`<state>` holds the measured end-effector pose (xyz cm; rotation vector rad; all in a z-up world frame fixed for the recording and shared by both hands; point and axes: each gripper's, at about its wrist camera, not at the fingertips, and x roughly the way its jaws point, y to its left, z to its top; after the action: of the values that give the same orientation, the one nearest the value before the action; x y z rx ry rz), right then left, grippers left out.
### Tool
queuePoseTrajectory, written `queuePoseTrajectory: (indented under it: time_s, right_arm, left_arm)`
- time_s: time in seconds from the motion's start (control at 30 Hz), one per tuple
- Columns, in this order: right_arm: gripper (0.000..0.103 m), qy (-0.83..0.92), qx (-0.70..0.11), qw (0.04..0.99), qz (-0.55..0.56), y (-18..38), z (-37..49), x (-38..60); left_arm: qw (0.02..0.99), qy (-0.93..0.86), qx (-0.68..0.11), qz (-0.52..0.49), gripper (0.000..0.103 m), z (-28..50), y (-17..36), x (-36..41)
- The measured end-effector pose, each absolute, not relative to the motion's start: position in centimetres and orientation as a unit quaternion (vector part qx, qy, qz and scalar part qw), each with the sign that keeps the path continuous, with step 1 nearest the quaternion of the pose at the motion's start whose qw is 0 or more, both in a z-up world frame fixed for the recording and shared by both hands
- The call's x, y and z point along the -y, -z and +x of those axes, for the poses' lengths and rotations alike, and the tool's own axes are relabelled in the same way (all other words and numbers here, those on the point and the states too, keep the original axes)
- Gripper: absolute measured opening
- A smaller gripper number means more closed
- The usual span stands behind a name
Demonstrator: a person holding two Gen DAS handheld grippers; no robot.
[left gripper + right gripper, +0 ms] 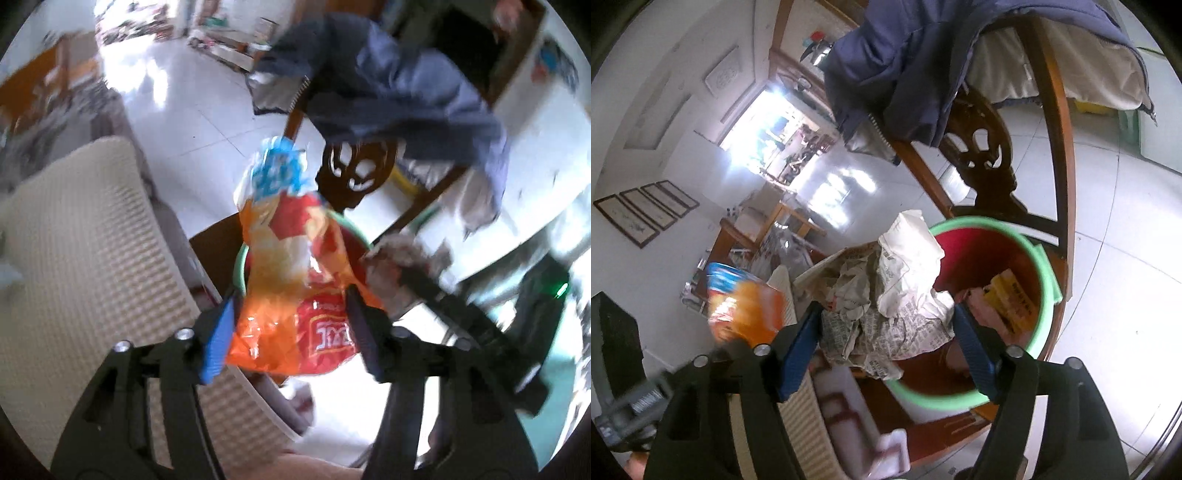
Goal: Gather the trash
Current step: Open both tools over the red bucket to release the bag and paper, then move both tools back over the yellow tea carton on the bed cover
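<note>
My left gripper [290, 332] is shut on an orange and red snack bag [291, 280] with a blue top, held in the air. The bag also shows blurred in the right wrist view [746, 302]. My right gripper [886, 343] is shut on a crumpled newspaper wad [886, 291], held just left of and above a green-rimmed bin with a red inside [1045, 280]. The bin stands on a wooden chair seat. Yellow and pink wrappers [1008, 302] lie inside it. In the left wrist view the bin's green rim [240, 266] peeks out behind the bag.
A carved wooden chair [982, 155] holds the bin; a dark blue jacket [916, 62] hangs over its back. A beige textured cushion [81, 258] lies to the left. White tiled floor [1126, 229] surrounds the chair. The right gripper's body [461, 306] crosses the left view.
</note>
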<state>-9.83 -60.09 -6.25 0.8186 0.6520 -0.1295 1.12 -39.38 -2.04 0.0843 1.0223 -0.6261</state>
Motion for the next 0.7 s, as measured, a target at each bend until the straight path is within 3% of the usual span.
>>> queuePoseTrajectory:
  time_s: [0.03, 0.07, 0.37, 0.7]
  right_arm:
    - [0.074, 0.065, -0.309, 0.865, 0.391, 6.2, -9.8, 60.3]
    - [0.074, 0.068, -0.307, 0.865, 0.392, 6.3, -9.8, 60.5]
    - [0.079, 0.054, -0.311, 0.865, 0.391, 5.8, -9.7, 59.0]
    - [0.079, -0.134, -0.333, 0.873, 0.329, 0.7, -6.1, 45.0]
  left_arm:
    - [0.828, 0.293, -0.476, 0.047, 0.075, 1.2, 2.1, 39.6]
    - [0.832, 0.293, -0.468, 0.049, 0.077, 1.3, 2.0, 39.5]
    - [0.842, 0.263, -0.470, -0.023, 0.079, 1.8, 2.5, 33.1]
    - [0.891, 0.082, -0.438, -0.085, 0.081, 2.6, 2.5, 13.3]
